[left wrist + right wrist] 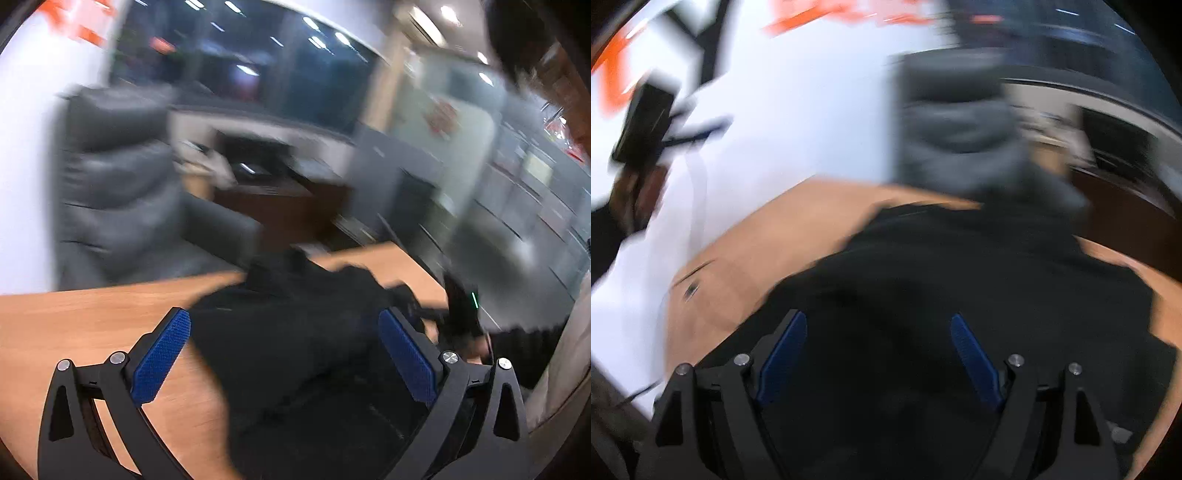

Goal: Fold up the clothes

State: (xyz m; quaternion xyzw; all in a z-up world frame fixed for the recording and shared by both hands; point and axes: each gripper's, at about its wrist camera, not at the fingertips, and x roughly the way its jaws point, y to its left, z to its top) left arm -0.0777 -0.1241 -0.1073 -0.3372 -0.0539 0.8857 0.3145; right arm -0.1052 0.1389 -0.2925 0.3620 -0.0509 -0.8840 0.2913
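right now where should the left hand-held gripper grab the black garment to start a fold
Probably the black garment edge lying over the wooden table, near the left hand-held gripper. Come in low from the bare table side: the cloth is bunched in the middle, and blur hides its exact hem.

No legible text, labels or numbers in either view. Orange marks on white wall (820, 96) too blurred to read. Red decals on glass partition (441, 118) likewise unreadable.
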